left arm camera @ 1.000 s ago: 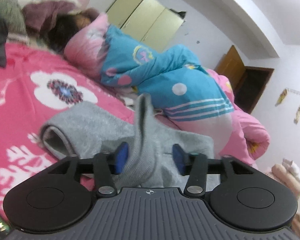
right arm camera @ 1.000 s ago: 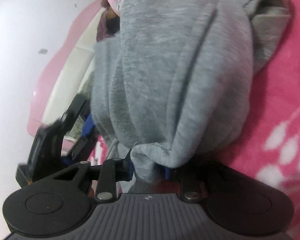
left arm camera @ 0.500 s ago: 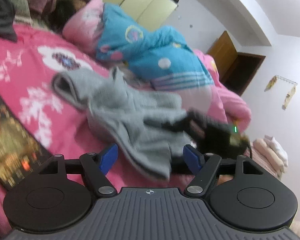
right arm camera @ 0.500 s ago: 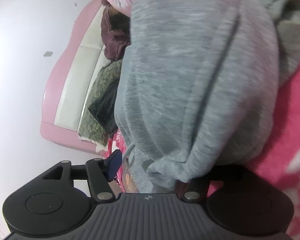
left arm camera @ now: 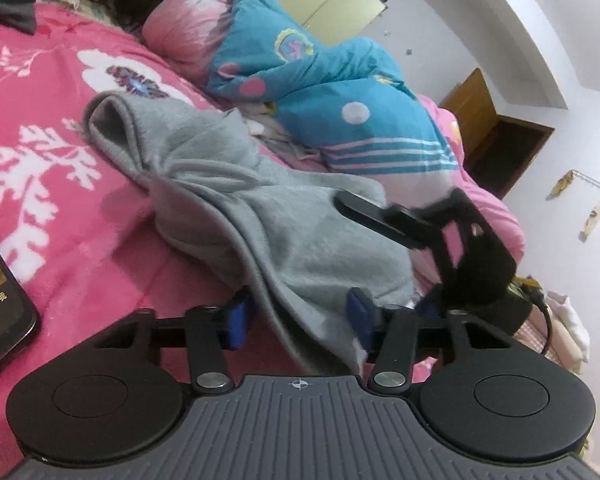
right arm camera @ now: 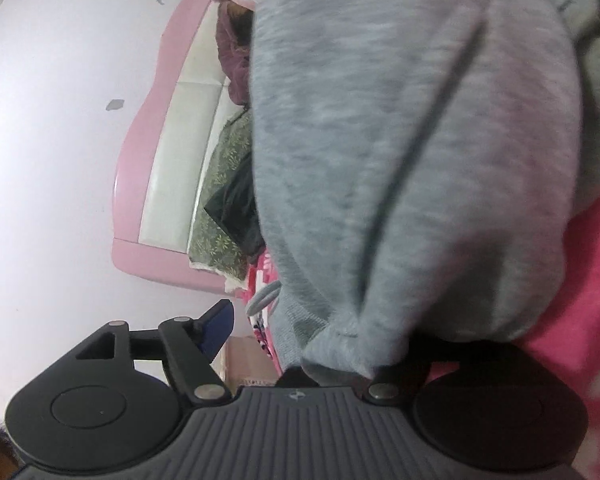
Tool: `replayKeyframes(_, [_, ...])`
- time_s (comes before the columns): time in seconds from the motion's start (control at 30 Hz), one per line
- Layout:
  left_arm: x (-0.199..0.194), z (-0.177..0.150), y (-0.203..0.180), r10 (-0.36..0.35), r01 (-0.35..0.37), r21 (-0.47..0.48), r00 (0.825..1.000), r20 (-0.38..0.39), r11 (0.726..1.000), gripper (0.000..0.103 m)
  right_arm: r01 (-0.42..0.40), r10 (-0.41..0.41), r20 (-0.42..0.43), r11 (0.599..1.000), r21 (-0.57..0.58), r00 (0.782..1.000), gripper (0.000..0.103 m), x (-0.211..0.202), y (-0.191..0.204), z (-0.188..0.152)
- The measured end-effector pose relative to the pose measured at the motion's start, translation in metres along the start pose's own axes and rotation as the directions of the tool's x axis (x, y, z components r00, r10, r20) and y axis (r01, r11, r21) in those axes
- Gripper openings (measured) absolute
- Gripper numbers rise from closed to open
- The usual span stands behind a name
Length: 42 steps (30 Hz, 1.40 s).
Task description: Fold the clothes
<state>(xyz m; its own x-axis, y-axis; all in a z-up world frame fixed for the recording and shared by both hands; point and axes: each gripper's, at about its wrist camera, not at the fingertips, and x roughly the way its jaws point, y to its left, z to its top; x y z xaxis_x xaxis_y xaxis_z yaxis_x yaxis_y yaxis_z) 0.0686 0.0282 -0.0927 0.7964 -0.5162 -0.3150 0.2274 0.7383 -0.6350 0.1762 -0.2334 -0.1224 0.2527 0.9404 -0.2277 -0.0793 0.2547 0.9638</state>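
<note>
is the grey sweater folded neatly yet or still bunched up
Still bunched up. The grey sweater lies in a rumpled heap on the pink blanket, with loose ridges and one sleeve opening gaping; no flat, squared fold shows.

Soft even daylight, fisheye warp, motion blur

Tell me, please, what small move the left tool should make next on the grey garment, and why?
Probably close the left tool on the grey garment: a fold of its edge lies between the open blue pads, ungripped, while the right tool sits further along the cloth.
</note>
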Motion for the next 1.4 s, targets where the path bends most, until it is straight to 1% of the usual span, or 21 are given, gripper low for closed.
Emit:
replayKeyframes(0.13, [0.002, 0.001, 0.006, 0.015, -0.015, -0.007, 1.000, -0.002, 1.000, 0.028, 0.021, -0.021, -0.014, 0.999, -0.024, 1.000, 0.074, -0.017, -0.002, 0.002])
replayKeyframes(0.23, [0.003, 0.002, 0.006, 0.018, -0.018, -0.008, 1.000, -0.004, 1.000, 0.026, 0.071, -0.071, 0.001, 0.995, -0.072, 0.997, 0.081, -0.033, -0.002, 0.012])
replayKeyframes(0.3, [0.004, 0.001, 0.006, 0.019, -0.019, -0.010, 1.000, -0.007, 1.000, 0.026, 0.114, -0.113, 0.015, 0.984, -0.138, 0.993, 0.084, -0.055, 0.013, 0.008])
replayKeyframes(0.37, [0.006, 0.001, 0.006, 0.019, -0.019, -0.010, 1.000, -0.017, 1.000, 0.026, 0.157, -0.153, 0.032, 0.963, -0.217, 0.988, 0.084, -0.079, 0.032, 0.004])
replayKeyframes(0.47, [0.009, 0.000, 0.003, 0.020, -0.020, -0.003, 0.999, -0.031, 1.000, 0.027, 0.220, -0.195, 0.102, 0.901, -0.373, 0.975, 0.084, -0.103, 0.061, -0.002])
replayKeyframes(0.5, [0.009, -0.001, 0.002, 0.022, -0.022, 0.001, 0.999, -0.034, 1.000, 0.027, 0.248, -0.213, 0.130, 0.879, -0.408, 0.968, 0.084, -0.097, 0.074, -0.001])
replayKeyframes(0.6, [0.012, -0.002, -0.001, 0.028, -0.027, 0.014, 0.999, -0.043, 1.000, 0.027, 0.376, -0.290, 0.242, 0.768, -0.518, 0.926, 0.084, -0.046, 0.107, 0.016])
replayKeyframes(0.67, [0.012, -0.004, -0.003, 0.031, -0.030, 0.021, 0.998, -0.045, 0.999, 0.028, 0.436, -0.355, 0.256, 0.666, -0.606, 0.899, 0.084, -0.017, 0.111, 0.024])
replayKeyframes(0.73, [0.011, -0.004, -0.003, 0.031, -0.030, 0.021, 0.998, -0.050, 0.999, 0.028, 0.482, -0.415, 0.278, 0.549, -0.683, 0.866, 0.083, 0.012, 0.116, 0.032])
replayKeyframes(0.8, [0.011, -0.003, 0.000, 0.024, -0.024, 0.004, 0.998, -0.059, 1.000, 0.028, 0.515, -0.469, 0.307, 0.420, -0.747, 0.828, 0.083, 0.041, 0.120, 0.040])
replayKeyframes(0.93, [0.013, -0.001, 0.003, 0.023, -0.023, -0.008, 0.997, -0.079, 1.000, 0.029, 0.536, -0.554, 0.379, 0.147, -0.831, 0.741, 0.083, 0.099, 0.127, 0.056])
replayKeyframes(1.0, [0.014, -0.001, 0.005, 0.020, -0.022, -0.022, 0.996, -0.087, 1.000, 0.030, 0.536, -0.602, 0.389, 0.078, -0.841, 0.698, 0.083, 0.122, 0.111, 0.070])
replayKeyframes(1.03, [0.015, 0.000, 0.005, 0.018, -0.021, -0.029, 0.996, -0.088, 0.999, 0.030, 0.532, -0.614, 0.376, 0.085, -0.843, 0.694, 0.085, 0.127, 0.104, 0.077])
replayKeyframes(1.07, [0.015, 0.000, 0.005, 0.019, -0.021, -0.030, 0.996, -0.088, 0.999, 0.030, 0.528, -0.627, 0.361, 0.096, -0.844, 0.690, 0.091, 0.131, 0.098, 0.084])
replayKeyframes(1.13, [0.017, 0.000, 0.005, 0.021, -0.024, -0.028, 0.996, -0.087, 0.999, 0.030, 0.524, -0.662, 0.308, 0.151, -0.838, 0.683, 0.100, 0.133, 0.089, 0.095])
replayKeyframes(1.2, [0.017, 0.000, 0.002, 0.032, -0.033, -0.010, 0.996, -0.082, 0.999, 0.027, 0.521, -0.697, 0.250, 0.206, -0.828, 0.672, 0.100, 0.134, 0.081, 0.103])
replayKeyframes(1.23, [0.017, 0.000, 0.001, 0.039, -0.039, 0.003, 0.996, -0.078, 0.999, 0.023, 0.523, -0.702, 0.240, 0.218, -0.824, 0.671, 0.099, 0.137, 0.082, 0.103])
replayKeyframes(1.27, [0.016, 0.000, -0.001, 0.045, -0.044, 0.017, 0.996, -0.070, 0.999, 0.020, 0.521, -0.702, 0.235, 0.222, -0.824, 0.672, 0.093, 0.135, 0.083, 0.100])
replayKeyframes(1.3, [0.015, 0.000, -0.003, 0.051, -0.050, 0.033, 0.997, -0.061, 0.998, 0.019, 0.515, -0.703, 0.235, 0.214, -0.830, 0.671, 0.088, 0.132, 0.083, 0.097])
replayKeyframes(1.37, [0.013, -0.001, -0.007, 0.065, -0.063, 0.061, 0.997, -0.036, 0.996, 0.015, 0.512, -0.708, 0.245, 0.189, -0.838, 0.663, 0.064, 0.127, 0.083, 0.089])
replayKeyframes(1.4, [0.012, 0.000, -0.009, 0.069, -0.067, 0.070, 0.997, -0.027, 0.995, 0.015, 0.513, -0.710, 0.254, 0.174, -0.840, 0.657, 0.058, 0.125, 0.082, 0.084])
